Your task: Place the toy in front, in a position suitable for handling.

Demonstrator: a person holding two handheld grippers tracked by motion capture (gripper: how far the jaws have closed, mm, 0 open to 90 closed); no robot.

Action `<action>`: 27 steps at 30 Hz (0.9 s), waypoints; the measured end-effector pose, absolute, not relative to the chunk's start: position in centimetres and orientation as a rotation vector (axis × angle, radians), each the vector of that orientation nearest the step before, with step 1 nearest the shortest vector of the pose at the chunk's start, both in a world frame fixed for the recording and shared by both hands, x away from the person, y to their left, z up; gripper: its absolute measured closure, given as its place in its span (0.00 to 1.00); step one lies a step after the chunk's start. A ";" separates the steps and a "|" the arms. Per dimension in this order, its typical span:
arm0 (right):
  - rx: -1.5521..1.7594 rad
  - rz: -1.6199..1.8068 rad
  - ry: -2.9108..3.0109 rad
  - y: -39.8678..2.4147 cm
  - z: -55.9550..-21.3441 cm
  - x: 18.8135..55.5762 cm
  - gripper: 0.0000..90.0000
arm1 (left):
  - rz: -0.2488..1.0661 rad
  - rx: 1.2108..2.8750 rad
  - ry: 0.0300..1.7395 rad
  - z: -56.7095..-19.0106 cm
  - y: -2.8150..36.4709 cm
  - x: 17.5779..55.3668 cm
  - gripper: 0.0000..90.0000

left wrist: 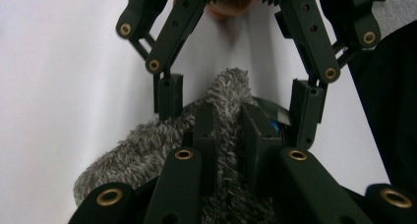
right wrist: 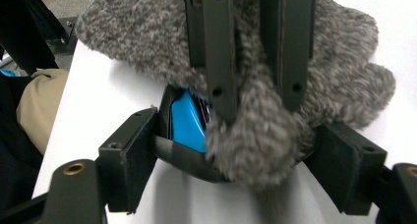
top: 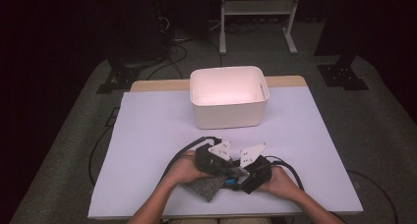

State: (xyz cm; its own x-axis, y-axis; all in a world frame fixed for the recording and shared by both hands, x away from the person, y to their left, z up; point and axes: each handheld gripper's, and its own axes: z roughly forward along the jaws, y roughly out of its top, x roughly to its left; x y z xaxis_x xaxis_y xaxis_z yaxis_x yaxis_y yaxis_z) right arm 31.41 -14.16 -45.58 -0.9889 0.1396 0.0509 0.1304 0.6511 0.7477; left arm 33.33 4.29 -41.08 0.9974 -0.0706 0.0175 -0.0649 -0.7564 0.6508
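Note:
A grey fuzzy cloth [top: 209, 187] lies near the table's front edge, partly around a blue and black object [right wrist: 189, 123]. My left gripper [left wrist: 228, 121] is shut on a fold of the cloth [left wrist: 147, 145], its jaws pinched together on the pile. My right gripper [right wrist: 236, 160] faces it with jaws wide apart. One pad rests against the object's black edge, the other against the fuzzy cloth [right wrist: 255, 150] that covers it. In the high view the left gripper [top: 230, 172] and the right gripper [top: 236, 181] meet tip to tip over the cloth, each held in one hand.
A white bin [top: 228, 71] stands open at the back middle of the white-covered table [top: 147, 135]. Cables [top: 179, 153] trail from both grippers. Dark floor and stands surround the table.

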 end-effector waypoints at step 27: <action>0.216 1.281 2.833 -14.0 -45.6 31.3 0.26 | 0.026 2.439 -0.115 -41.0 4.2 32.2 0.87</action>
